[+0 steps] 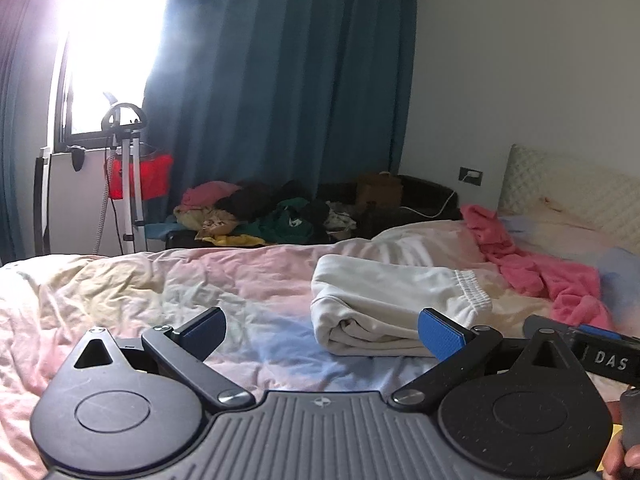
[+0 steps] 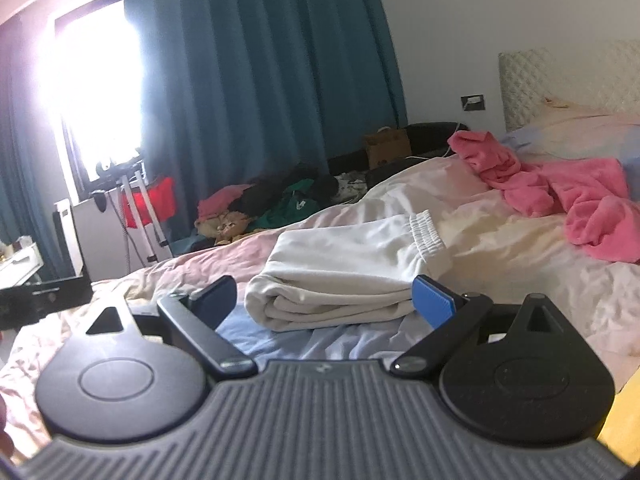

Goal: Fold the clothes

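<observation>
Folded white sweatpants (image 1: 392, 304) lie on the bed (image 1: 168, 296), elastic waistband toward the pink garment (image 1: 536, 268). The left tongs (image 1: 322, 330) and right tongs (image 2: 324, 300) both hang spread wide and empty, just short of the bundle's folded edge

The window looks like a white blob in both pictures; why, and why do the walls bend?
Left wrist view: the bright window is overexposed, its glare washing over the teal curtain. Right wrist view: the same blown-out window; the fisheye lens curves the straight edges.
</observation>
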Motion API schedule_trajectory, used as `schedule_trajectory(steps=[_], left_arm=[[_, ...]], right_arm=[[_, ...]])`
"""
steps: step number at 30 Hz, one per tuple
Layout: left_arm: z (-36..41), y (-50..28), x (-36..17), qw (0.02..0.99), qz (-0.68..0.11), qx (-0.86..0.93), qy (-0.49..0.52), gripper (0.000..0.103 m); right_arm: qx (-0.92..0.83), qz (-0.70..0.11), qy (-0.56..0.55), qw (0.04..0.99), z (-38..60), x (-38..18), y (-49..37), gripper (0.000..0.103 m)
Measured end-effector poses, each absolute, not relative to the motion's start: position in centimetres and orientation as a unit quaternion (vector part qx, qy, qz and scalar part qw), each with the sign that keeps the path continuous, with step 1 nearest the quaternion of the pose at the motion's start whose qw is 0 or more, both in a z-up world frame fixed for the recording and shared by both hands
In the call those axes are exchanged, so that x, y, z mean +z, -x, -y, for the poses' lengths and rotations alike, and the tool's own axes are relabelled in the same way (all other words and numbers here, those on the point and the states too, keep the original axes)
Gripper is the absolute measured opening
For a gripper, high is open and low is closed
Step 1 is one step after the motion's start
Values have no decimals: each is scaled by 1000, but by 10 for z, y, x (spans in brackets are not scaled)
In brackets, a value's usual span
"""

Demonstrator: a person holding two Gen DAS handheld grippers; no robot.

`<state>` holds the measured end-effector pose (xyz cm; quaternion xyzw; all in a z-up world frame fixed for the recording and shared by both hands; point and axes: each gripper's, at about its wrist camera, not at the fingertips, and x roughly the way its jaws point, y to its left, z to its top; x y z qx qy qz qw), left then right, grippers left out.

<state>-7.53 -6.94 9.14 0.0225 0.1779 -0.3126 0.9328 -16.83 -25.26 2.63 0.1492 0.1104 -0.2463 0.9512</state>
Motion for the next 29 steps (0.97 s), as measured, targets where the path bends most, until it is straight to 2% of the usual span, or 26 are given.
schedule_trajectory(steps=[29], left_arm=[[78, 76, 82, 935, -189, -294, -54, 103]], right_arm=[[-234, -145, -131, 952, 248, 28, 157, 96]])
